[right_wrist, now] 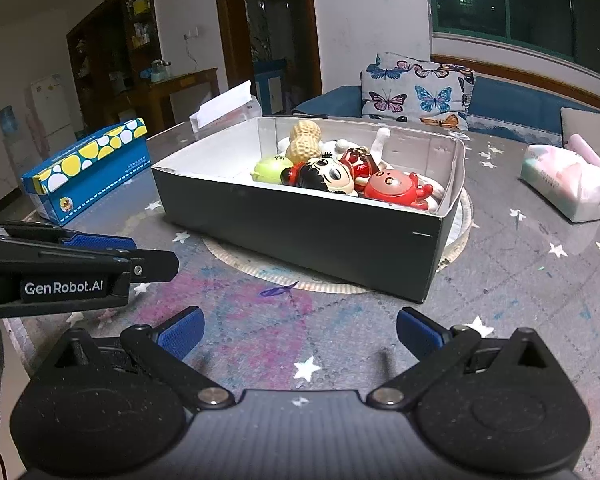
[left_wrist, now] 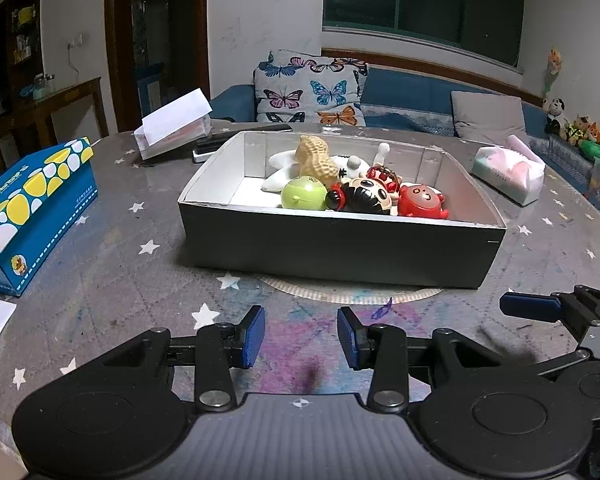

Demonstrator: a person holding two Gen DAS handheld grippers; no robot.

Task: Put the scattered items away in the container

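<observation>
Left gripper (left_wrist: 301, 338), right gripper (right_wrist: 300, 334): jaws spread, empty, low over desk (left_wrist: 148, 280); toys (left_wrist: 356, 184) gathered in box (left_wrist: 340, 248) ahead of both, tidying apparently complete

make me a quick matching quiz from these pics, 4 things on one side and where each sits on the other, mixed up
Things:
1. peanut toy
2. red toy
3. blue tissue box
4. pink tissue pack

Places:
A. on the table, right of the box
B. in the box, near its front right
C. on the table, left of the box
D. in the box, toward the back

Pairs: 1-D, 2-B, 3-C, 4-A
</observation>
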